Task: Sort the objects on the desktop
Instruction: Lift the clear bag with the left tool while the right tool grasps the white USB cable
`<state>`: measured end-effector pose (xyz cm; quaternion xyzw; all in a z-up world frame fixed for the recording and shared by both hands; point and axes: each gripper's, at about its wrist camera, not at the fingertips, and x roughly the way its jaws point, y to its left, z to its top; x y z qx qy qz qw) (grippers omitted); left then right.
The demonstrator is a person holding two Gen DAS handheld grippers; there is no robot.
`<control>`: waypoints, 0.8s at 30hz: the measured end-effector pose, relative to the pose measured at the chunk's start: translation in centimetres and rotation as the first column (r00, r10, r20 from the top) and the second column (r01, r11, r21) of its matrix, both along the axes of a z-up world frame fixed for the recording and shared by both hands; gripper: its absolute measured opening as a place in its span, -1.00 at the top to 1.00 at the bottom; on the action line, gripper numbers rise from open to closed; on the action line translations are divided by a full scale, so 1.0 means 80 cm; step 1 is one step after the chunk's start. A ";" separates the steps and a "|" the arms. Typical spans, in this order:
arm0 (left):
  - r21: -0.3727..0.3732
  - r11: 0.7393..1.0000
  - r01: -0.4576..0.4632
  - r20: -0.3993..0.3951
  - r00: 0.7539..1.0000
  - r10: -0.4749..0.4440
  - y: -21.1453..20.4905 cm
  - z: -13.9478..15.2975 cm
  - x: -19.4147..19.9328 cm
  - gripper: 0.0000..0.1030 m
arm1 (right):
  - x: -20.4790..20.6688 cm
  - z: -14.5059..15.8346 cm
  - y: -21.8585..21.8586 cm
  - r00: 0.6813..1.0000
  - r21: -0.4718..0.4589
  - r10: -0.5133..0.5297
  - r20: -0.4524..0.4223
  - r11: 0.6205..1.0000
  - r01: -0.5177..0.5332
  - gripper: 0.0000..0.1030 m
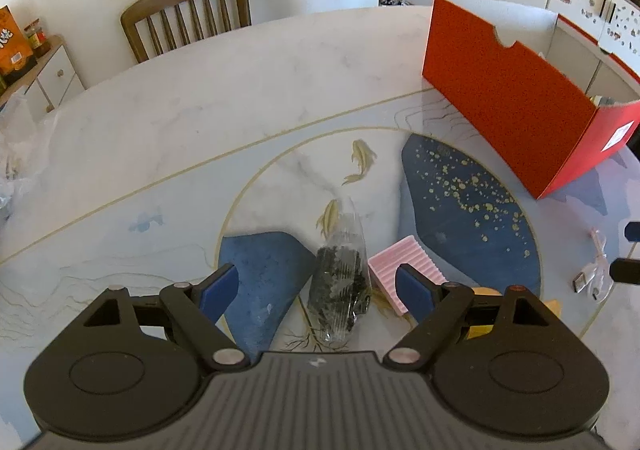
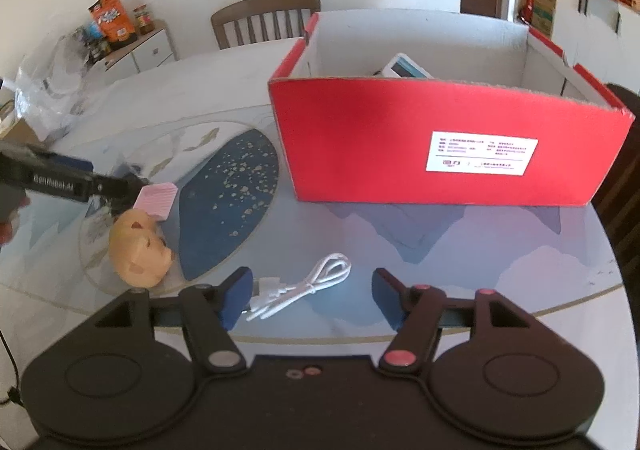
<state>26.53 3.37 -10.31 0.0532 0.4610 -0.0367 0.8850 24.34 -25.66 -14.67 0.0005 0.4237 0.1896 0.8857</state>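
My left gripper [image 1: 318,290] stands open just above the table, its blue pads on either side of a clear plastic bag of black pieces [image 1: 340,282] and not touching it. A pink ribbed block [image 1: 400,262] lies by the right finger. A yellow pig toy [image 2: 140,250] lies near it, mostly hidden in the left wrist view. My right gripper [image 2: 312,298] is open over a coiled white USB cable [image 2: 304,286], which lies on the table and touches neither pad. The red cardboard box [image 2: 440,146] stands open-topped behind, with a white device [image 2: 404,68] inside.
The round marble table [image 1: 200,110] has a wooden chair [image 1: 188,14] at its far side. Crumpled clear plastic bags [image 2: 52,90] sit at the table's left edge. A low white cabinet [image 2: 140,46] with jars stands by the wall.
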 end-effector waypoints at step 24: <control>-0.016 1.000 -0.020 -0.047 0.999 0.019 -0.005 -0.018 0.005 0.47 | 0.028 -0.018 0.018 0.994 0.043 -0.027 -0.102 0.999 0.032 0.85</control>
